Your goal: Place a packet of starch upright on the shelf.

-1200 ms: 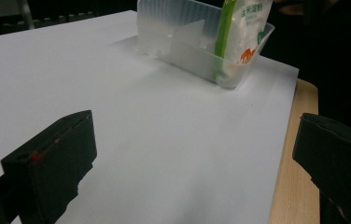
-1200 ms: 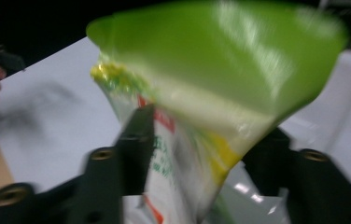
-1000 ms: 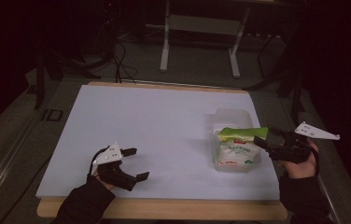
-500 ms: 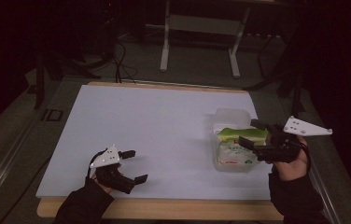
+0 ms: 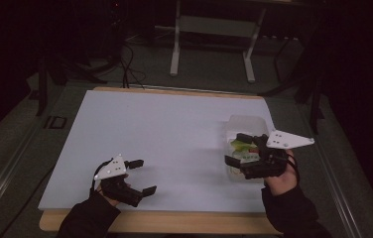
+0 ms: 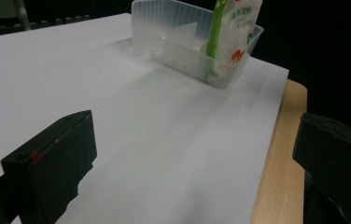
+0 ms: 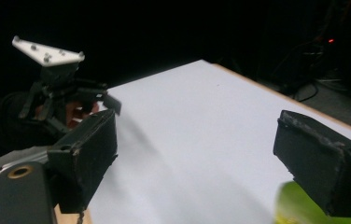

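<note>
Right jaws: spread wide with nothing between them; in the right gripper view a blurred green edge shows just under the right-hand jaw.
Right gripper (image 5: 241, 148): hovers over the near end of the clear rectangular plastic container (image 5: 244, 122), pointing left across the table, with its grey three-cornered plate on top.
Left jaws: spread wide, empty, with bare white sheet between them in the left gripper view.
Left gripper (image 5: 142, 176): low over the near left part of the table, close to the front edge, pointing right; well apart from the container.
White snack pouch with a green edge and red print (image 6: 235, 32): stands upright in the near compartment of the container, leaning against its end wall and rising above the rim.
Container: sits on the right side of the large white sheet (image 5: 164, 134), near its right edge; a divider splits it into compartments.
White sheet: covers most of the light wooden table (image 6: 278, 154), whose bare edge shows along the front.
Beyond the table: dark floor with cables and a grey metal stand (image 5: 212, 29).
</note>
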`<state>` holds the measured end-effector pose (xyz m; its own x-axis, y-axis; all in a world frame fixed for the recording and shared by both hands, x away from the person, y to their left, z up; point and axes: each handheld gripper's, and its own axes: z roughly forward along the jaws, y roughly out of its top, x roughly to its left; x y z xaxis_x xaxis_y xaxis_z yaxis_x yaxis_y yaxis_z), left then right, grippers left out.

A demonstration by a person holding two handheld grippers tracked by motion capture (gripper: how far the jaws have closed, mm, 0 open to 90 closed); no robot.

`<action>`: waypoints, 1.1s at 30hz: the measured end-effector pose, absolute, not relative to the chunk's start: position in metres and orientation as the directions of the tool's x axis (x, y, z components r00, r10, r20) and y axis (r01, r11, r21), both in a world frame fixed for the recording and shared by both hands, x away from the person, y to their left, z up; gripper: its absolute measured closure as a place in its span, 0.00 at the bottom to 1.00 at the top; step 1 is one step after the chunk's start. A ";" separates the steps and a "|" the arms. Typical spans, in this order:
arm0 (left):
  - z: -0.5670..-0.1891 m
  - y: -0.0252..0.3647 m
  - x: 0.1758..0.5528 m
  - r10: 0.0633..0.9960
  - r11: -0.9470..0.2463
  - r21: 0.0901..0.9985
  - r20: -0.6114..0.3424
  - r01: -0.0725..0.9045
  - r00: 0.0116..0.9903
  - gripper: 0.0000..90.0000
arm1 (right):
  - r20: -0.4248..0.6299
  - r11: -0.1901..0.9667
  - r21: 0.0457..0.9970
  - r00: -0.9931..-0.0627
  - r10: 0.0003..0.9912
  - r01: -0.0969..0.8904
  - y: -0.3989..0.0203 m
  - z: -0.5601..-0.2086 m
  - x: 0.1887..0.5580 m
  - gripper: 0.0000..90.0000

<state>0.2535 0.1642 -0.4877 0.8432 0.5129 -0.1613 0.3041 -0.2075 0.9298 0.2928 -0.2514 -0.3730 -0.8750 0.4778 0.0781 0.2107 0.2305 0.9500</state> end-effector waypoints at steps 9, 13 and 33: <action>-0.487 0.164 0.253 0.505 -0.212 0.932 -0.153 0.294 0.850 0.00 | 0.073 0.315 0.924 -0.909 0.411 0.217 -0.222 -0.402 0.280 0.14; -0.487 0.163 0.253 0.502 -0.212 0.933 -0.152 0.291 0.852 0.00 | 0.061 0.342 0.915 -0.914 0.401 0.212 -0.213 -0.415 0.274 0.14; -0.489 0.163 0.251 0.487 -0.222 0.931 -0.150 0.288 0.861 0.00 | 0.091 0.403 0.877 -0.916 0.391 0.260 -0.219 -0.457 0.256 0.15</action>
